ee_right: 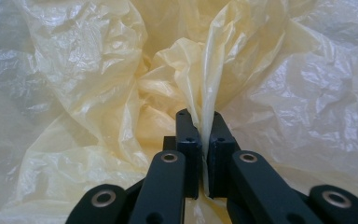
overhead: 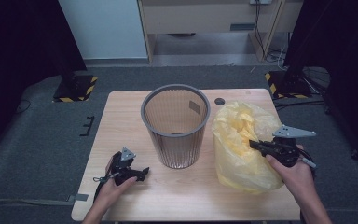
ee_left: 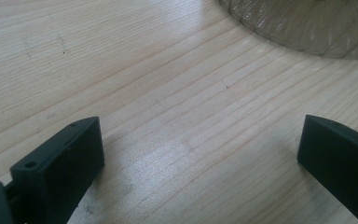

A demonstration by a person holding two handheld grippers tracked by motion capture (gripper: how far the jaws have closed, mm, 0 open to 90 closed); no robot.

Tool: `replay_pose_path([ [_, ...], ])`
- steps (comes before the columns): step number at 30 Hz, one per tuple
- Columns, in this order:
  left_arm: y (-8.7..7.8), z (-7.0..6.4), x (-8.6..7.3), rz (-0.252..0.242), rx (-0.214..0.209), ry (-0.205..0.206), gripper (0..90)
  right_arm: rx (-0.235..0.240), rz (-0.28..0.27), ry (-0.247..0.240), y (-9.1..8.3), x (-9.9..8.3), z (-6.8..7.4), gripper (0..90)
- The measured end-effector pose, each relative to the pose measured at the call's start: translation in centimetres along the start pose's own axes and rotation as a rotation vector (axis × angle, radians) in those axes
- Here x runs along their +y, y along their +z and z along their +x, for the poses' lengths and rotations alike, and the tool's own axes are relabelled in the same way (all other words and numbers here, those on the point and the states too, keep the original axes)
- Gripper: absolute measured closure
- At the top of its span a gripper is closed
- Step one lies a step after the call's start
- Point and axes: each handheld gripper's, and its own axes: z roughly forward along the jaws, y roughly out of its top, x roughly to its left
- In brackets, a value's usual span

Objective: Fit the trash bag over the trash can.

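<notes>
Right tongs (ee_right: 201, 122) pinch the unmarked yellow bag (ee_right: 98, 93); left tongs (ee_left: 200, 154) gape.

The yellow bag (overhead: 242, 149) was thin crinkly plastic film, semi-see-through with a soft sheen on the creases. The bin (overhead: 175, 123) looked like ribbed, smoky translucent plastic with a matt grey rim. The table (overhead: 121, 121) was pale wood, smooth, visible grain, slight satin shine. The right gripper (ee_right: 200, 128) and left gripper (ee_left: 200, 154) both looked like matt black plastic.

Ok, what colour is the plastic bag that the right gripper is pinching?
Pale translucent yellow; the bag shows best in the right gripper view.
</notes>
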Motion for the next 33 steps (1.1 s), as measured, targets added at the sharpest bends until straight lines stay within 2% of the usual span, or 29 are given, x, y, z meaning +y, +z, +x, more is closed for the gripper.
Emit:
replay_pose_path([
  [12, 0.0, 0.0, 0.0, 0.0, 0.0, 0.0, 0.0, 0.019, -0.048, 0.009, -1.3, 1.4, 0.6, 86.7],
  [23, 0.0, 0.0, 0.0, 0.0, 0.0, 0.0, 0.0, 0.05, -0.085, -0.015, -2.2, 3.7, 1.8, 86.7],
  [33, 0.0, 0.0, 0.0, 0.0, 0.0, 0.0, 0.0, 0.086, -0.103, -0.039, -2.2, 6.4, 3.3, 86.8],
])
